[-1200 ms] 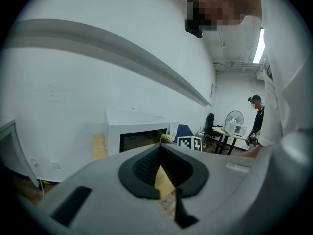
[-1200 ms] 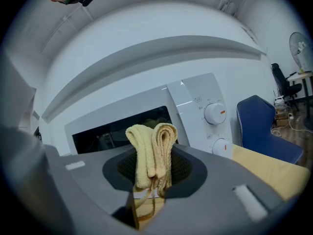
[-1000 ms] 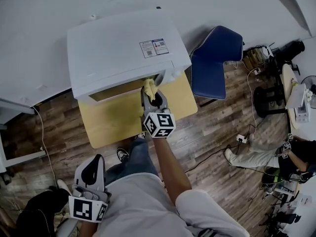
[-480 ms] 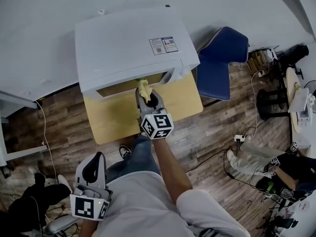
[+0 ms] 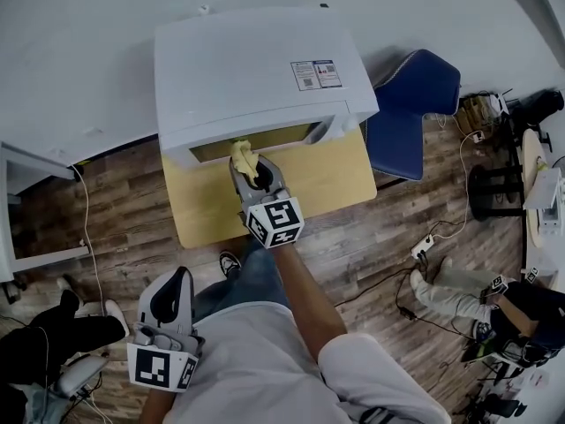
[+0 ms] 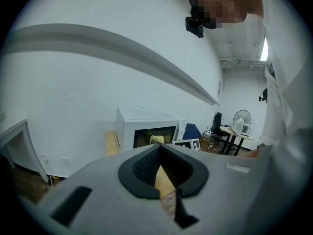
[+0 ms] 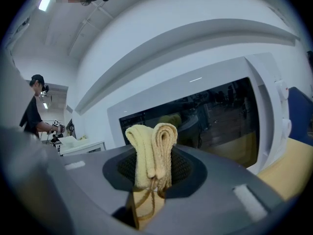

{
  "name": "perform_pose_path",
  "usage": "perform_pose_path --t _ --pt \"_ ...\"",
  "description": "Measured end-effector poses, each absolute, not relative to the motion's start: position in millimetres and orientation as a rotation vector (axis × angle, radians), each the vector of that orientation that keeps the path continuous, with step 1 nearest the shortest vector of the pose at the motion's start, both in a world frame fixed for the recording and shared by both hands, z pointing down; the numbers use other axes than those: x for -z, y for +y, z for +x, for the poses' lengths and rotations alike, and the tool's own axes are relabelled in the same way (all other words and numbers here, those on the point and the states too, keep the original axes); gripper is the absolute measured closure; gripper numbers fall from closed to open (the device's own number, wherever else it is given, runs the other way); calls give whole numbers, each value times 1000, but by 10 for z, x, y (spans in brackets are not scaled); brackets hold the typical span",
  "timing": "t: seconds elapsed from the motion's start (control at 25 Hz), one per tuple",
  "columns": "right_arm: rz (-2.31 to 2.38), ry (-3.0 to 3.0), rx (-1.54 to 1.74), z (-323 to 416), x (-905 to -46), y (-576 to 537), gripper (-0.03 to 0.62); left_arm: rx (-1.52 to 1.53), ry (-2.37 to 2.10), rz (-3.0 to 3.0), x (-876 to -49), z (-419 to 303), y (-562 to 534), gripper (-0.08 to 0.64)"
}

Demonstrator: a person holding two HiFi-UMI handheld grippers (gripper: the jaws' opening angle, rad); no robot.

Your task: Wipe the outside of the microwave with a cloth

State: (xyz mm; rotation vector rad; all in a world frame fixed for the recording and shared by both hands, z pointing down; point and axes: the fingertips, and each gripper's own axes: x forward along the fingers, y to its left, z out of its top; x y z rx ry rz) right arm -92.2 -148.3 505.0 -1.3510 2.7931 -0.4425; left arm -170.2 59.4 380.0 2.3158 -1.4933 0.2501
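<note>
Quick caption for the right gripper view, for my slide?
Right hand-held gripper clamps a folded yellow terry cloth before the dark glass door of the white microwave.

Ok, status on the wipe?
Right gripper shut on yellow cloth, at microwave door. Left gripper shut, empty, down low. Nothing in the way.

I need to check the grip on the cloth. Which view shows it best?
The right gripper view: the folded yellow cloth stands large, pinched in the right tongs. The head view shows it small against the microwave; the left gripper view, only a distant yellow speck.
</note>
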Motion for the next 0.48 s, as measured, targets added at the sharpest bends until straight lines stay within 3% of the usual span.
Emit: perform_pose_path --t 0.48 --pt "-1213 2975 347 -1700 -5145 -1237 479 -271 -1536 2288 -3834 -1817 690 565"
